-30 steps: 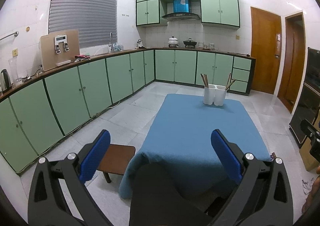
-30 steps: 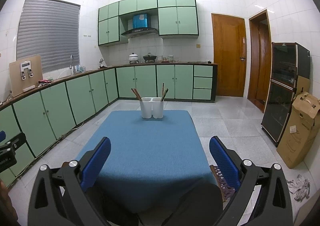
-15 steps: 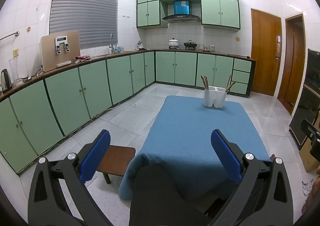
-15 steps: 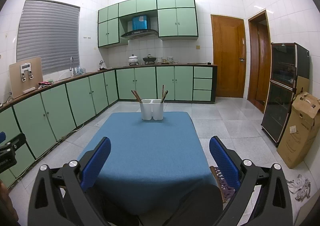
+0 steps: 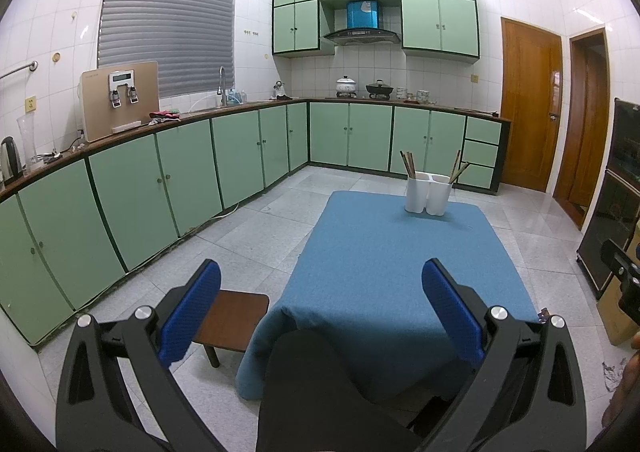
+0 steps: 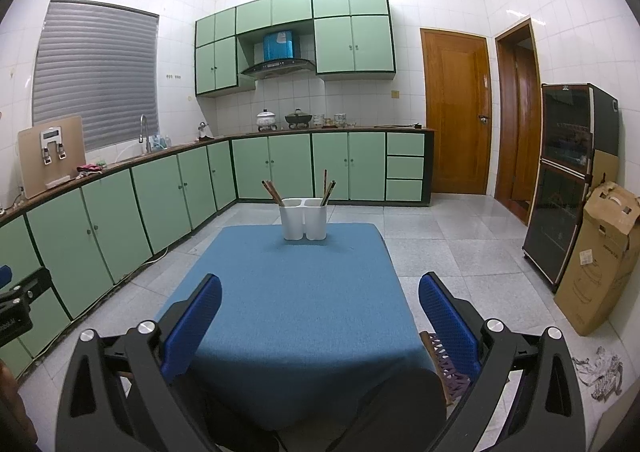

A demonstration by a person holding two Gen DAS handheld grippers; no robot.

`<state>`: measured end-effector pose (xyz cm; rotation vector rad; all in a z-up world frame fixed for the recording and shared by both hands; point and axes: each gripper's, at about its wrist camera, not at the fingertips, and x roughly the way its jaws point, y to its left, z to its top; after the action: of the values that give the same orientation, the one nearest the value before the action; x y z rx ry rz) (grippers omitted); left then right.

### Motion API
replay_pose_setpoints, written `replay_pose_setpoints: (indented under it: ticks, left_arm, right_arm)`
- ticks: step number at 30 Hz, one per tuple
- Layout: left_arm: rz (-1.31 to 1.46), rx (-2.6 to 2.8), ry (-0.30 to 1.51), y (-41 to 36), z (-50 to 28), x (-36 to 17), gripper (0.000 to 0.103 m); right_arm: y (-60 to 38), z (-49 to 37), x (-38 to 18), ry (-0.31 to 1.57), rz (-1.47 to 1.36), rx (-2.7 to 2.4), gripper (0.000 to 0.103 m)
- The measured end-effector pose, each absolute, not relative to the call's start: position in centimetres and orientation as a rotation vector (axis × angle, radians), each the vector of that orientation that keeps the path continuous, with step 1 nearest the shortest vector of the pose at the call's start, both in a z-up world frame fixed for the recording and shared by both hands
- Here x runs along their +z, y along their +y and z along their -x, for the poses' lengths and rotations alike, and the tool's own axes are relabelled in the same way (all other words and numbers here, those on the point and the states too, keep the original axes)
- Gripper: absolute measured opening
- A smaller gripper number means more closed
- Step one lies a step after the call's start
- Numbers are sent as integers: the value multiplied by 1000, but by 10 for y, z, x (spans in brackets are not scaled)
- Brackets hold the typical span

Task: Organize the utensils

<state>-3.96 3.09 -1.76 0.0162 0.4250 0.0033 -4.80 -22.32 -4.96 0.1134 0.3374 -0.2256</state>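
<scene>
A white two-compartment utensil holder [image 5: 428, 194] stands near the far end of a table with a blue cloth [image 5: 392, 272]; it also shows in the right wrist view [image 6: 303, 219]. Brown chopsticks [image 6: 273, 192] lean in its left compartment and more chopsticks [image 6: 328, 188] in its right one. My left gripper [image 5: 320, 280] is open and empty, held above the table's near end. My right gripper [image 6: 319, 294] is open and empty too, well short of the holder.
Green cabinets [image 5: 180, 180] line the left and back walls under a counter. A small brown stool [image 5: 232, 316] stands left of the table. A cardboard box [image 6: 596, 256] and a dark cabinet [image 6: 564, 180] stand at the right. Wooden doors [image 6: 456, 112] are behind.
Both views have tilted up a little, so the table and holder sit lower in frame. Both grippers stay open and empty.
</scene>
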Motion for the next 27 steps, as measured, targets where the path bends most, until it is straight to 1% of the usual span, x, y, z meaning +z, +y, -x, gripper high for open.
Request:
replay_pose_setpoints:
  ticks: [27]
  left_arm:
    - [-15,3,423,30,38,-18,98]
  right_arm:
    - [-222,48,-47,337,-116,-228,97]
